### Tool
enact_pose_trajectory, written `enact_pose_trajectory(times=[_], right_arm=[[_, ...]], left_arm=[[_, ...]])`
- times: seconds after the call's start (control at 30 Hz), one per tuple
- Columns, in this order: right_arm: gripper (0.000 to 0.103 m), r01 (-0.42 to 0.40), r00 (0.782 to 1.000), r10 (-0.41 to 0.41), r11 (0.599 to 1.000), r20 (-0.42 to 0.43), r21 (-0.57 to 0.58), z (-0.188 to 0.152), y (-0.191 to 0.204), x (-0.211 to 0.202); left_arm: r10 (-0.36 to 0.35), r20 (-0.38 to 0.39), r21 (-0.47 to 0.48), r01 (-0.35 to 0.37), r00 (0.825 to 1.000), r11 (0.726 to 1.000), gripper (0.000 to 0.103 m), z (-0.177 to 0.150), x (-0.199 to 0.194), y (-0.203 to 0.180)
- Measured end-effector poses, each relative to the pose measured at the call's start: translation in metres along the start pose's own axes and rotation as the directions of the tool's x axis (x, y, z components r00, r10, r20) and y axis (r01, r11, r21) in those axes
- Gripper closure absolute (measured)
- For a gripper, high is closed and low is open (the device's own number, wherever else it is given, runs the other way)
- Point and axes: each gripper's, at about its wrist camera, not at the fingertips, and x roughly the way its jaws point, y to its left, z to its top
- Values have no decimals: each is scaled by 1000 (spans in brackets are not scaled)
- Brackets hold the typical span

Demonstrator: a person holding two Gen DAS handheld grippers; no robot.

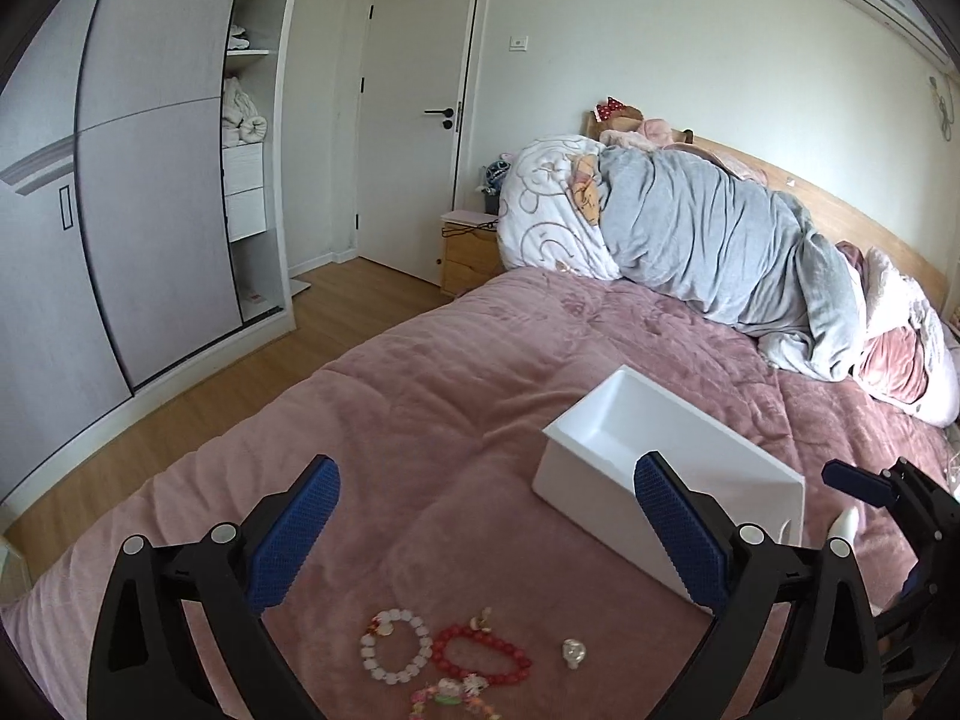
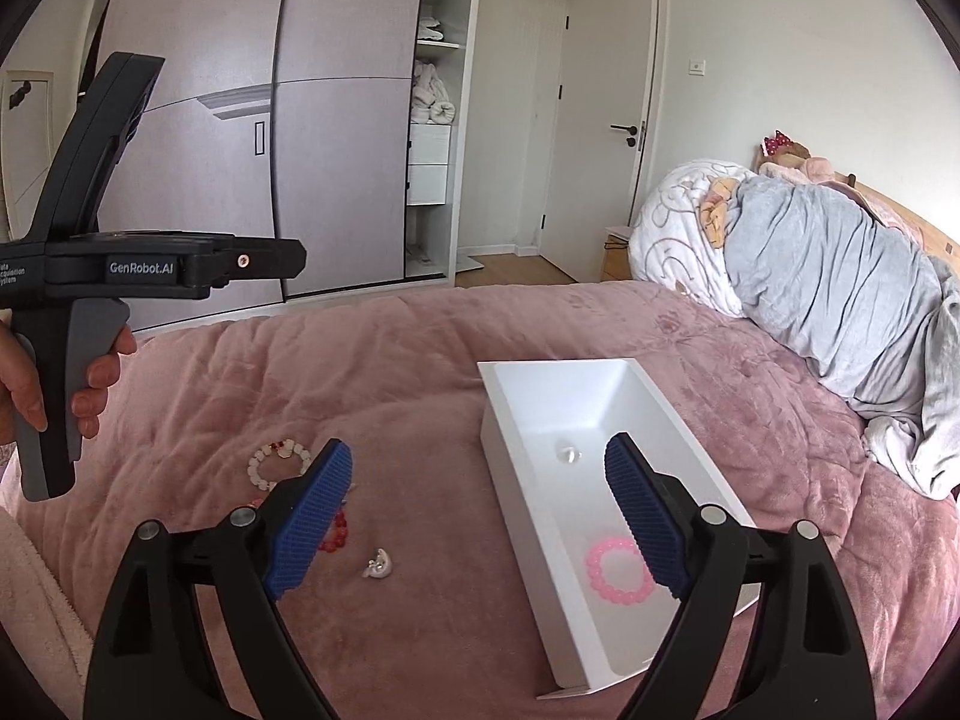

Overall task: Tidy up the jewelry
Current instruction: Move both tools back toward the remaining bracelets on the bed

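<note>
Task partly done. White box [image 2: 516, 420] sitting on pink bed cover [image 2: 390, 360], already holding pink bead bracelet [image 2: 618, 567] and small clear piece [image 2: 569, 455], possibly ring; too small to tell.

Still lying loose on cover beside box: white bead bracelet [image 1: 396, 647], red bead bracelet [image 1: 483, 655], multicoloured charm bracelet [image 1: 453, 697], small silver trinket [image 1: 573, 653].

Left gripper [image 1: 486, 531] hovering wide, carrying nothing. Right gripper [image 2: 480, 510] also gaping wide over box edge, nothing between pads.
</note>
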Motion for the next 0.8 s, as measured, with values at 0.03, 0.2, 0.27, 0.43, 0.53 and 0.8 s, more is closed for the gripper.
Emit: enact_pose_trajectory(times=[0.03, 0.2, 0.27, 0.43, 0.53, 0.8], right_arm=[[18, -7, 1000, 7, 1000, -1, -1, -1, 4, 2], [17, -38, 999, 38, 999, -7, -9, -9, 23, 12], [17, -50, 999, 50, 999, -19, -14, -13, 29, 19], [17, -71, 996, 70, 997, -55, -20, -29, 42, 39], [17, -80, 993, 78, 997, -85, -20, -40, 47, 53], [23, -94, 984, 91, 996, -153, -10, -68, 57, 90]], left_arm=[[25, 7, 22, -25, 1000, 999, 4, -7, -3, 4], [132, 22, 148, -133, 991, 980, 4, -44, -9, 14], [139, 1, 176, -137, 990, 975, 4, -59, -3, 16], [155, -32, 216, -144, 987, 966, 4, -95, 18, 25], [150, -52, 239, -133, 987, 962, 4, -111, 31, 27], [110, -121, 252, -77, 987, 965, 4, -134, 68, 40]])
